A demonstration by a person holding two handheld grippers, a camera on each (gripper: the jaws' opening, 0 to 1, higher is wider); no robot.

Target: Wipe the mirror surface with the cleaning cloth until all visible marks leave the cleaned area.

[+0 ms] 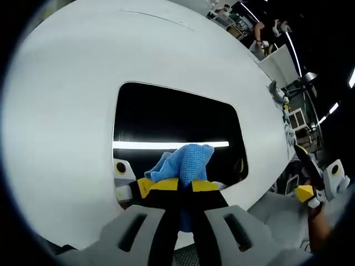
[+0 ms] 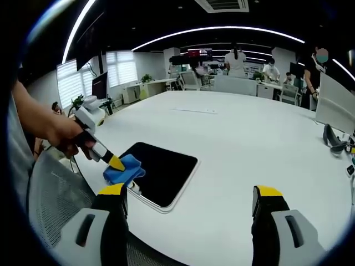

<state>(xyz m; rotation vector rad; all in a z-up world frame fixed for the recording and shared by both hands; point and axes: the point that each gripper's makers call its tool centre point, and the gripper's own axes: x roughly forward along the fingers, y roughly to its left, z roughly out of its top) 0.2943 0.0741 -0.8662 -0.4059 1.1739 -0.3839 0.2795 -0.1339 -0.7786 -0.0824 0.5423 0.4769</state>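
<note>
soft blue microfibre cleaning cloth (image 1: 186, 160) — light, limp, bunched; clamped in left gripper (image 1: 186, 188), best held by the bunch | on near edge of flat dark rectangular mirror (image 2: 161, 169) on white table (image 2: 244, 144) — glass, slippery, fragile | right gripper (image 2: 191, 199) jaws apart, holding nothing

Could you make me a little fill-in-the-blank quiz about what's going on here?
1. The left gripper is shut on a ____ cloth.
2. The cloth rests on a dark mirror lying flat on a ____ table.
3. The right gripper has its jaws ____, holding nothing.

Missing words: blue; white; open
</note>
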